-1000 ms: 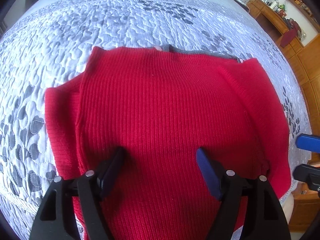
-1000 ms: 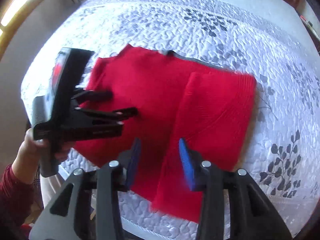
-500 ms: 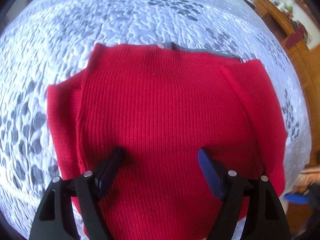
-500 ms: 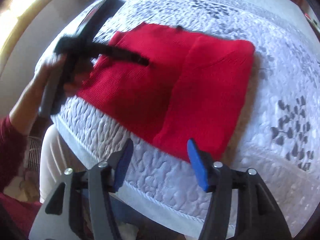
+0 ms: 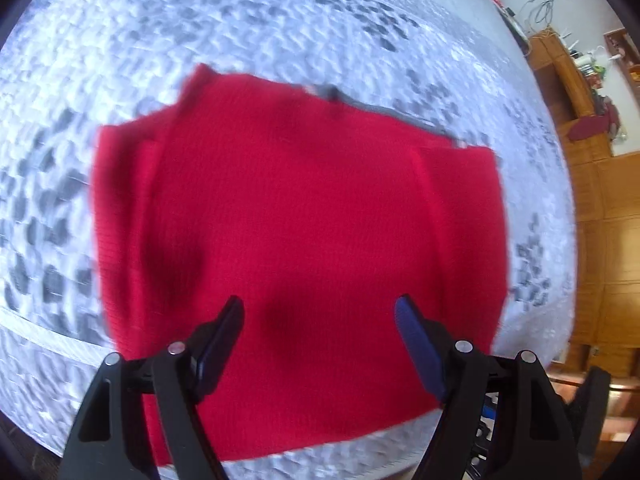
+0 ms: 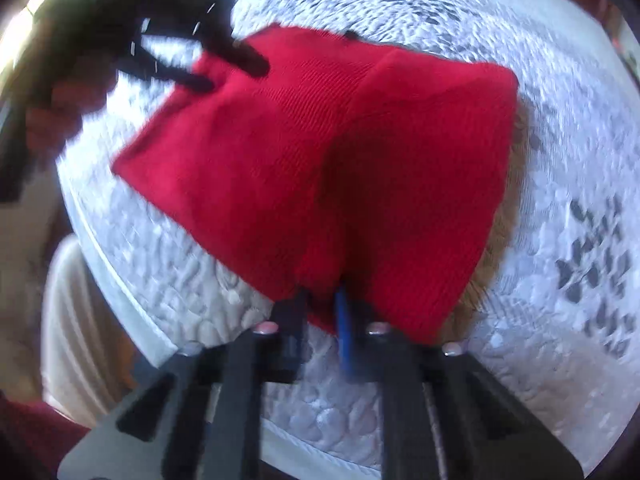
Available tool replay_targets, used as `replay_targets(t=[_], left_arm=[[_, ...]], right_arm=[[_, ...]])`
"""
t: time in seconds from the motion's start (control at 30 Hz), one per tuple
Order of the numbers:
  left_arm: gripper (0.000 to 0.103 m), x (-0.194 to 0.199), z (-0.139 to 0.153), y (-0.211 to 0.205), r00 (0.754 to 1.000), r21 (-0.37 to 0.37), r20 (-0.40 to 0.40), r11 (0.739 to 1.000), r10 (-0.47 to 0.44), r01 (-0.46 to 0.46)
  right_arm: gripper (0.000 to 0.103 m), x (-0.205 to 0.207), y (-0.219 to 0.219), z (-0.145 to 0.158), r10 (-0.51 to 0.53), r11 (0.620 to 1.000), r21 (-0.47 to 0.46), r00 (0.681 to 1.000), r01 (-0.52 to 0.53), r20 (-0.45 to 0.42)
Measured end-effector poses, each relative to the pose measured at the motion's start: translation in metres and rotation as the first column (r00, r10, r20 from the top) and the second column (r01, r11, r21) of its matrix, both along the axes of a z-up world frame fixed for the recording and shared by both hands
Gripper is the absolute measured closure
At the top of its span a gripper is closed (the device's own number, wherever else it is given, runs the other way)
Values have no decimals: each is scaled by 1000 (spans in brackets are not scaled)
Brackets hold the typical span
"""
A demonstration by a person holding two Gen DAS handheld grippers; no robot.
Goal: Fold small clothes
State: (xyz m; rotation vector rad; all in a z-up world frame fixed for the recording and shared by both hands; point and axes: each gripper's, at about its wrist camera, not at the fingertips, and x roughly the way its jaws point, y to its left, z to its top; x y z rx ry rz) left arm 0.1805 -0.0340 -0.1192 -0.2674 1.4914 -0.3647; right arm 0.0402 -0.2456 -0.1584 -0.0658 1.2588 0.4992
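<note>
A red ribbed sweater lies flat on the quilted bed, sleeves folded in; it also shows in the right wrist view. My left gripper is open and empty, hovering over the sweater's near half. In the right wrist view the left gripper shows blurred over the sweater's far left corner. My right gripper is shut on the sweater's near hem, at the fold line between body and folded sleeve.
The white and grey leaf-patterned quilt covers the bed, with its near edge just below the sweater. Wooden cabinets stand to the right of the bed. The person's pale trousers are at the lower left.
My right gripper moved forward to the near hem and closed on it. My left gripper stayed open and shifted over the sweater, drawing back slightly. Both views are motion-blurred now.
</note>
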Motion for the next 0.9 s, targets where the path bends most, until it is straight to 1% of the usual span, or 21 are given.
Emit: replay_targets(t=[0.1,0.2,0.27,0.37,0.47,0.5,0.53,0.7,0.83,0.87,0.9], left_arm=[[26,-1,0,-14,999,-83,-30,996,13,-15],[26,2,-4,-32,997,-167,-71,985,31,-42],[26,4,-9,-45,994,-207,-107,977,33,-55],[26,8,-20,-62,987,-223,-158,972,36,-71],[26,12,-26,-70,978,-293,-197,948,67,-124],[26,14,-27,-73,976,-305,-204,942,76,-138],[26,18,-28,-77,975,-308,-207,940,82,-144],[27,30,-33,-93,974,-282,-216,951,66,-127],[27,31,-31,-96,977,-273,-206,956,50,-106],[29,31,-32,-96,977,-276,-207,955,50,-107],[37,31,-32,-95,977,-279,-208,954,53,-111]], right_arm=[[94,4,-21,12,-58,988,143,998,61,-23],[94,5,-39,24,-94,966,239,995,98,-27],[94,7,-47,32,-105,958,268,994,106,-19],[94,8,-53,41,-111,950,294,994,106,0],[94,5,-55,46,-100,952,293,995,92,15],[94,1,-55,47,-96,951,295,995,87,17],[94,0,-55,48,-92,950,302,996,81,22],[94,-5,-63,57,-105,942,325,994,85,43],[94,-10,-71,65,-114,941,327,992,88,61],[94,-12,-73,65,-115,941,325,992,89,61],[94,-12,-74,66,-115,942,324,992,89,61]])
